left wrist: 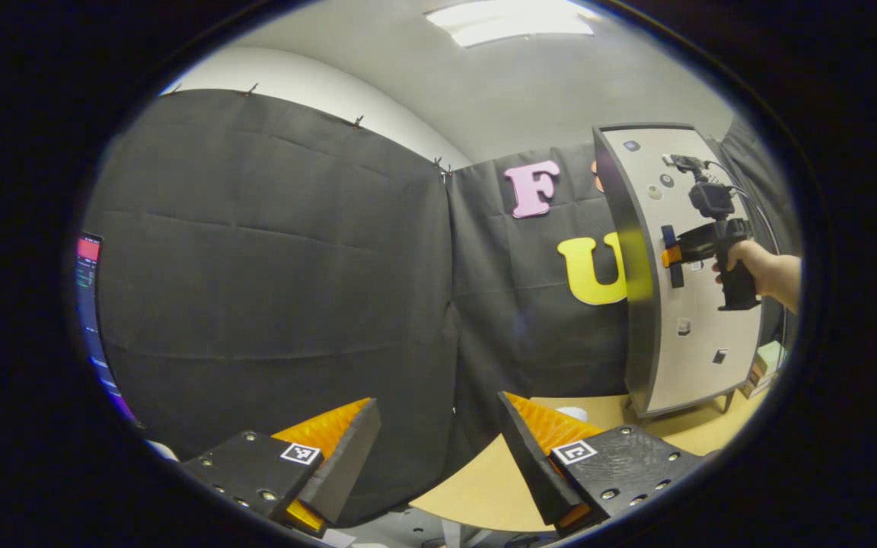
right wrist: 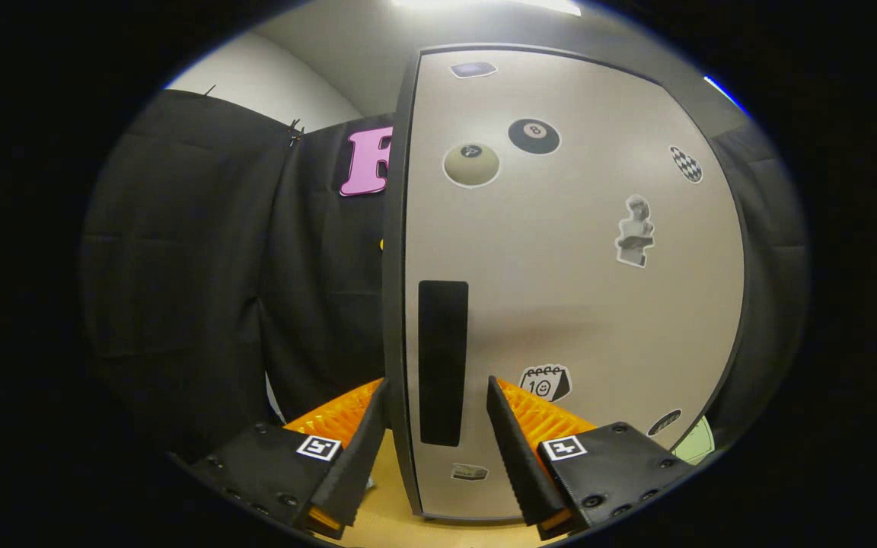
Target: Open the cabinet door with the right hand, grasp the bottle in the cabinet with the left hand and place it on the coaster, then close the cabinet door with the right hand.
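The cabinet [left wrist: 701,304] stands on the table at the right of the left gripper view, a dark body with a beige, sticker-covered door [right wrist: 575,289] that looks closed. The door's black vertical handle [right wrist: 442,361] runs near its left edge. My right gripper [right wrist: 438,445] is open, with one finger on each side of the handle and door edge and gaps to both. In the left gripper view the right gripper [left wrist: 668,256], held by a hand [left wrist: 758,266], is at the handle [left wrist: 672,275]. My left gripper [left wrist: 438,457] is open and holds nothing, facing the booth wall. The cabinet's inside is hidden.
The wooden table [left wrist: 484,487] reaches from under my left gripper to the cabinet's feet. A small white object [left wrist: 572,413] lies on it behind my left gripper's right finger. Boxes [left wrist: 766,365] sit right of the cabinet. A lit screen [left wrist: 88,304] stands at the far left.
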{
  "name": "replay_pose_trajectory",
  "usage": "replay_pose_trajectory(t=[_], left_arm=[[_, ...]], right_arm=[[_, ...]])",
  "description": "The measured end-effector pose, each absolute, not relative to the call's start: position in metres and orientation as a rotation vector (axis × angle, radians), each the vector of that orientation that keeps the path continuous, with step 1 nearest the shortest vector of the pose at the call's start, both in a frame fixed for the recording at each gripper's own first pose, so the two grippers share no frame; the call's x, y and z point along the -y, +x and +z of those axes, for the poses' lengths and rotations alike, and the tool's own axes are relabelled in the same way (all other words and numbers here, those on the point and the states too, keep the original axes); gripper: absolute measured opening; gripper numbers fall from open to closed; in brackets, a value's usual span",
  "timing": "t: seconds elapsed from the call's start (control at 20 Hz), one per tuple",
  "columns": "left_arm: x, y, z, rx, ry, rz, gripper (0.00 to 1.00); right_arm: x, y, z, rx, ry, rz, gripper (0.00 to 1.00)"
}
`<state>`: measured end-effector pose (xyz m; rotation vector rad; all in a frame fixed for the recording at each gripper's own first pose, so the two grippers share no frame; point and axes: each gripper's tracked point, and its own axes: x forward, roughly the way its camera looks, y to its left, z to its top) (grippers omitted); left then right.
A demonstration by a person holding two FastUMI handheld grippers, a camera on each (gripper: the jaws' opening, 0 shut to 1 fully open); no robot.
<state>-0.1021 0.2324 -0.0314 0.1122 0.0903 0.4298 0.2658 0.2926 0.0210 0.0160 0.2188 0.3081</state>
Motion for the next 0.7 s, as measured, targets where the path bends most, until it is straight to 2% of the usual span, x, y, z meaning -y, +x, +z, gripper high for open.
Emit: replay_pose_trajectory(t=[0.05,0.1,0.2,0.25,0.3,0.4,0.45,0.5,0.6,0.65,0.7], left_arm=[[-0.236,-0.103,-0.032,-0.09,0.117,0.433,0.94],[-0.239,-0.104,-0.03,-0.091,0.119,0.436,0.92],[-0.243,-0.101,-0.031,-0.091,0.112,0.438,0.92],[-0.245,-0.101,-0.032,-0.091,0.108,0.438,0.92],[-0.247,-0.099,-0.033,-0.093,0.104,0.436,0.96],[-0.247,-0.095,-0.035,-0.094,0.096,0.426,0.94],[-0.245,-0.091,-0.036,-0.094,0.091,0.418,0.94],[-0.245,-0.088,-0.034,-0.088,0.086,0.41,0.94],[-0.242,-0.076,-0.031,-0.075,0.077,0.39,0.94],[-0.239,-0.071,-0.031,-0.069,0.075,0.377,0.93],[-0.238,-0.066,-0.03,-0.066,0.077,0.364,0.96]], right_arm=[[-0.294,0.271,0.019,-0.228,0.017,0.302,0.73],[-0.294,0.275,0.018,-0.236,0.014,0.3,0.76],[-0.296,0.277,0.02,-0.251,0.043,0.31,0.45],[-0.297,0.279,0.02,-0.253,0.046,0.309,0.37],[-0.296,0.276,0.018,-0.263,0.041,0.309,0.37],[-0.298,0.276,0.019,-0.259,0.012,0.319,0.23],[-0.296,0.273,0.018,-0.269,0.013,0.325,0.23],[-0.297,0.274,0.019,-0.266,0.018,0.334,0.12],[-0.295,0.271,0.018,-0.273,0.027,0.356,0.12],[-0.294,0.269,0.019,-0.277,0.042,0.368,0.15],[-0.294,0.267,0.019,-0.287,0.058,0.383,0.12]])
